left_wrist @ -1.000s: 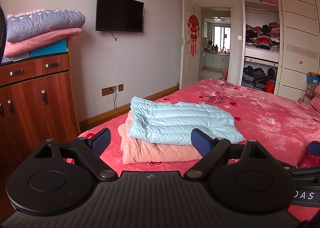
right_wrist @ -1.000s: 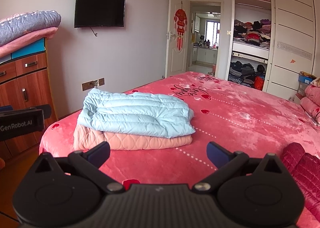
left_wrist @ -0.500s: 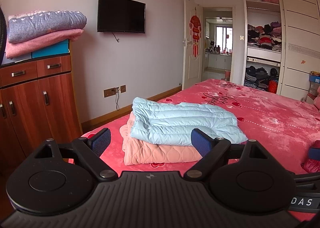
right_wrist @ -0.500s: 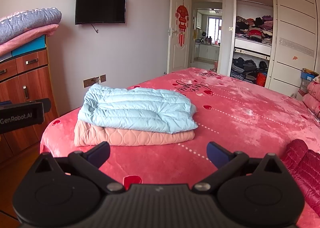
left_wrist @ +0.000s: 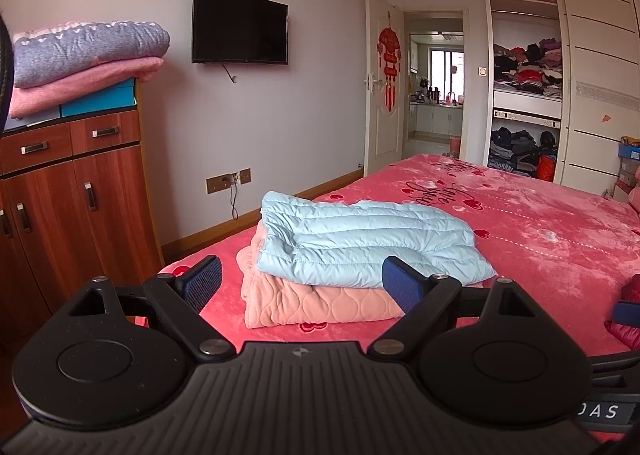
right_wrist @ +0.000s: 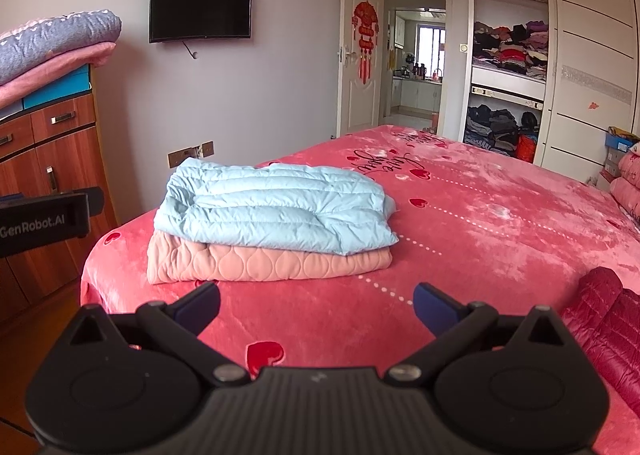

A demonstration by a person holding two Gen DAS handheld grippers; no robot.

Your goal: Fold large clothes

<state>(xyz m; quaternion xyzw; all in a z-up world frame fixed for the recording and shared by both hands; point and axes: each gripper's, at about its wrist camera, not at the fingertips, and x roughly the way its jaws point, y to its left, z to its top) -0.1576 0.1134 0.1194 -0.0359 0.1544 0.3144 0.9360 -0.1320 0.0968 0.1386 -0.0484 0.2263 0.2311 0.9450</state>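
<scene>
Both grippers empty, jaws spread wide: left gripper [left_wrist: 300,281], right gripper [right_wrist: 316,305]; neither touches cloth. Two folded pieces already stacked at the bed [right_wrist: 500,223] corner ahead, light-blue puffer jacket [right_wrist: 272,209] on top of pink quilted garment [right_wrist: 260,265], long axis running left-right across both views. My read: next piece is the dark-red puffer jacket [right_wrist: 604,319] lying unfolded at the right gripper's lower right, just beside it; left gripper only catches its edge [left_wrist: 628,321], so right is nearer.

A folded light-blue puffer jacket [right_wrist: 276,207] lies atop a folded pink quilted garment [right_wrist: 268,265].
</scene>
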